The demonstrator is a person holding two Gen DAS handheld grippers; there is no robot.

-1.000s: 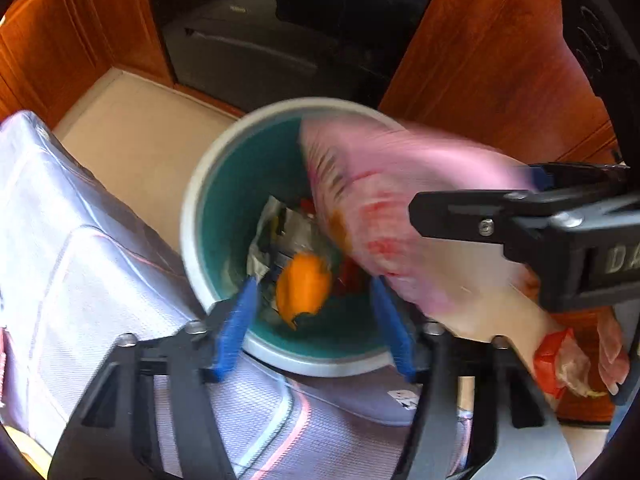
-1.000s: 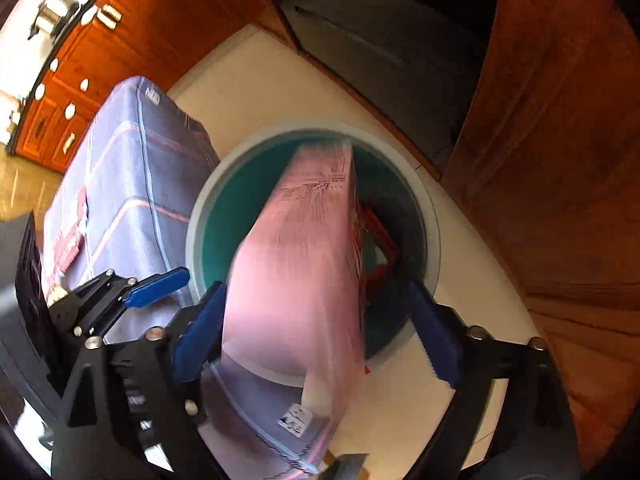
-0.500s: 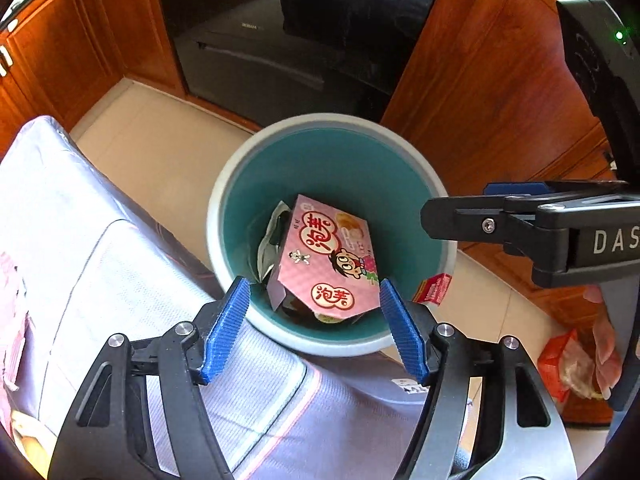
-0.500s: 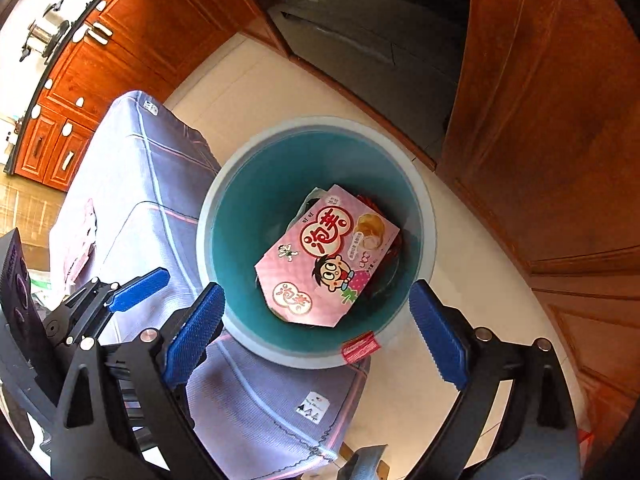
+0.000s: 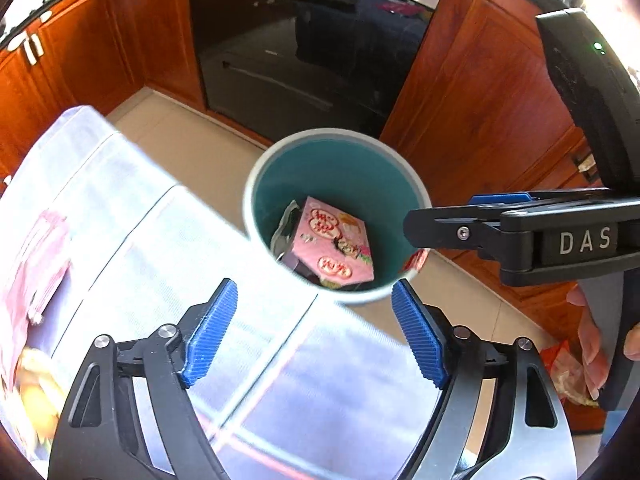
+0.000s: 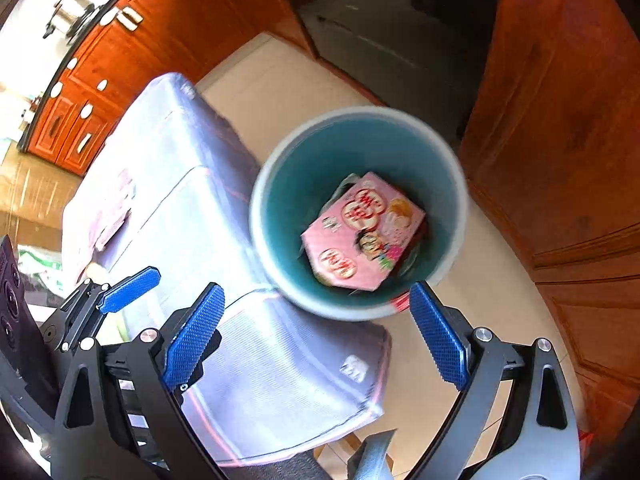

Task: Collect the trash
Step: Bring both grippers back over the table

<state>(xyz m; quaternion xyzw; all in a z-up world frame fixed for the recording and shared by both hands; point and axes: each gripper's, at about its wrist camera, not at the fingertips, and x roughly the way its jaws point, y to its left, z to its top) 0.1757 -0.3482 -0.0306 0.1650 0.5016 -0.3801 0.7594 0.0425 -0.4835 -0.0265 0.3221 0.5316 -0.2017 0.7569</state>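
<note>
Pink flat carton (image 6: 362, 232) lies in round teal bin (image 6: 280, 208); both ribbed blue finger pairs gape empty, left gripper (image 5: 314, 332) widening.

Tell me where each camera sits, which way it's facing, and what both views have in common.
Left wrist: on the left hand-held gripper, looking steeply down past its opening, empty jaws at the bin; the right hand-held gripper and the person's fingers show at right.
Right wrist: on the right hand-held gripper, also looking steeply down at the bin, jaws open and empty; the left hand-held gripper shows at lower left.
Shared: the bin, the pink box in it, the cloth-covered table, the wooden cabinets.
</note>
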